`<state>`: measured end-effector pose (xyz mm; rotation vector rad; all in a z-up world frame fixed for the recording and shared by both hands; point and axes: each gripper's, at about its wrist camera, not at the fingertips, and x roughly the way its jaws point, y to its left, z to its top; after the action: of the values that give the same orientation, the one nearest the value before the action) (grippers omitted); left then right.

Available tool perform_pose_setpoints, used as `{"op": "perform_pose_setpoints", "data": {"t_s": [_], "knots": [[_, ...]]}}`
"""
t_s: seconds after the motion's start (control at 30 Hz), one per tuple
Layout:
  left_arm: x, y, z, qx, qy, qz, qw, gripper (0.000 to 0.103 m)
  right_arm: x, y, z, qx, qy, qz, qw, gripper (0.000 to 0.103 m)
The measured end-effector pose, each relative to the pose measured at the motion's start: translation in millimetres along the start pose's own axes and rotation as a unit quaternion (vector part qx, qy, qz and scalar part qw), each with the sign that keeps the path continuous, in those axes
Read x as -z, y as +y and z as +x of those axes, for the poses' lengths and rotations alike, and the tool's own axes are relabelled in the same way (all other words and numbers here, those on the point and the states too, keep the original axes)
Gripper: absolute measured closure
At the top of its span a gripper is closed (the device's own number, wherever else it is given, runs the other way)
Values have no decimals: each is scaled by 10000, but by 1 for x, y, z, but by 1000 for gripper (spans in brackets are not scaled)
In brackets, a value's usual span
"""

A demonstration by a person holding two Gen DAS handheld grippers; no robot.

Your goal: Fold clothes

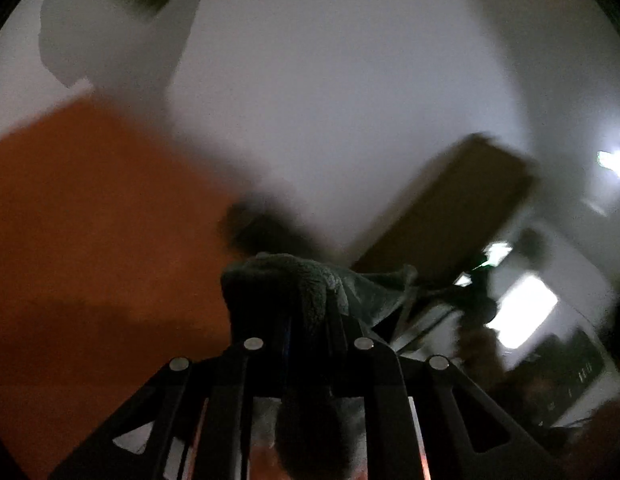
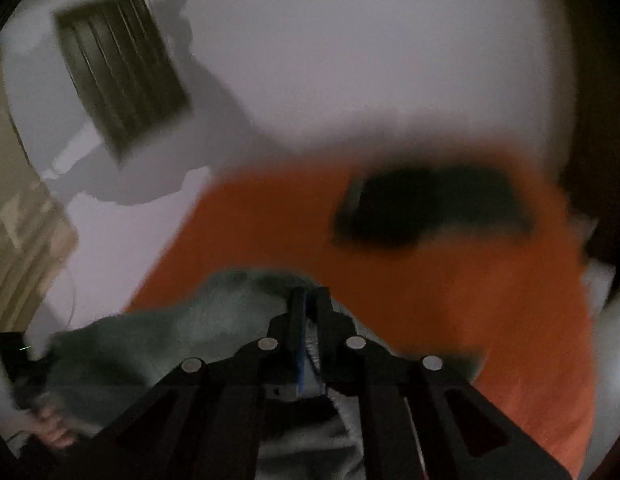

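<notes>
Both the left gripper (image 1: 305, 312) and the right gripper (image 2: 310, 300) pinch the grey-green fleece garment (image 2: 213, 312), lifted above the orange sheet (image 2: 450, 280), so the next move is probably laying it flat for a fold.

grey garment (image 1: 285, 280): fuzzy, fleece-like cloth, matt
orange sheet (image 2: 450, 280): plain cloth, smooth, matt
left gripper (image 1: 305, 320): black matt plastic links; round pins of bright metal
right gripper (image 2: 310, 300): same black matt plastic; bright metal pins
white surface (image 1: 350, 100): smooth, matt
</notes>
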<state>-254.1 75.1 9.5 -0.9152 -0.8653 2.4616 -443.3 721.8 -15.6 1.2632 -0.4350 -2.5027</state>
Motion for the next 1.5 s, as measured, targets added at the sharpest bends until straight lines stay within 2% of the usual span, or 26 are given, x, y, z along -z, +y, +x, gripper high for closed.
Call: {"op": "perform_pose_setpoints", "data": {"t_s": [0.1, 0.17, 0.23, 0.27, 0.3, 0.37, 0.4, 0.5, 0.6, 0.63, 0.67, 0.7, 0.73, 0.87, 1.0, 1.03, 1.13, 1.2, 1.23, 1.3, 1.33, 1.37, 1.4, 1.43, 1.47, 1.5], "knots": [[55, 79, 33, -944, 771, -293, 9921, 89, 44, -36, 84, -273, 1113, 413, 9926, 97], [89, 123, 36, -1252, 978, -553, 9857, 89, 75, -60, 97, -198, 1267, 733, 9890, 95], [101, 136, 26, -1206, 933, -695, 9859, 89, 106, -82, 96, -312, 1263, 1100, 9854, 65], [106, 142, 21, -1182, 905, -762, 9859, 89, 124, -91, 89, -380, 1197, 1263, 9840, 31], [107, 145, 14, -1106, 910, -757, 9868, 89, 141, -94, 81, -476, 1143, 1341, 9832, 17], [107, 145, 8, -1036, 1003, -554, 9880, 89, 174, -91, 63, -599, 1094, 1241, 9844, 17], [107, 149, 0, -1011, 1121, -418, 9877, 89, 191, -94, 55, -457, 1126, 1083, 9867, 17], [104, 144, 2, -997, 1285, -249, 9864, 88, 227, -97, 33, 496, 807, 448, 9945, 17], [102, 155, -5, -962, 1332, -405, 9856, 88, 242, -107, 51, 1222, 960, 37, 9878, 17], [102, 157, -2, -948, 1375, -497, 9847, 88, 238, -113, 55, 1397, 880, 23, 9863, 19], [103, 158, 1, -934, 1418, -590, 9837, 88, 234, -118, 59, 1572, 799, 10, 9843, 37], [104, 160, 3, -920, 1460, -683, 9826, 88, 229, -124, 63, 1745, 719, -4, 9820, 83], [105, 162, 6, -907, 1503, -775, 9814, 88, 225, -129, 66, 1918, 638, -17, 9793, 96], [101, 158, 0, -1175, 1317, -846, 9807, 89, 170, -141, 9, 2235, -722, 433, 9711, 95], [75, 160, -26, -1201, 1024, -745, 9847, 90, 78, -128, -45, 2499, -1566, -237, 9552, 97], [68, 160, -32, -1222, 954, -693, 9855, 90, 60, -120, -51, 2594, -1700, -521, 9493, 97], [37, 164, -63, -1234, 479, -642, 9891, 90, 0, -71, -57, 2998, -2215, -1531, 9152, 97], [10, 168, -96, -1204, -44, -637, 9907, 90, -22, -40, -62, 3107, -2600, -1791, 8965, 97], [1, 172, -111, -1230, -248, -638, 9900, 90, -32, -23, -60, 3063, -2709, -1808, 8945, 97], [-15, 183, -140, -1364, -582, -649, 9868, 90, -47, 0, -38, 2759, -2561, -1599, 9125, 96], [-17, 191, -148, -1458, -579, -682, 9853, 90, -56, -7, -20, 2587, -2186, -1488, 9291, 94], [-19, 199, -155, -1550, -560, -717, 9837, 90, -65, -14, -2, 2409, -1807, -1373, 9436, 86], [-17, 208, -157, -1688, -451, -765, 9816, 90, -75, -21, 17, 2226, -1424, -1256, 9562, 67], [-14, 218, -158, -1832, -330, -815, 9791, 90, -84, -28, 35, 2039, -1038, -1137, 9668, 55], [-8, 228, -157, -1927, -228, -891, 9769, 90, -84, -38, 53, 1888, -692, -1015, 9743, 46], [-1, 237, -154, -2024, -125, -988, 9742, 89, -74, -52, 71, 1778, -392, -891, 9792, 46]]}}
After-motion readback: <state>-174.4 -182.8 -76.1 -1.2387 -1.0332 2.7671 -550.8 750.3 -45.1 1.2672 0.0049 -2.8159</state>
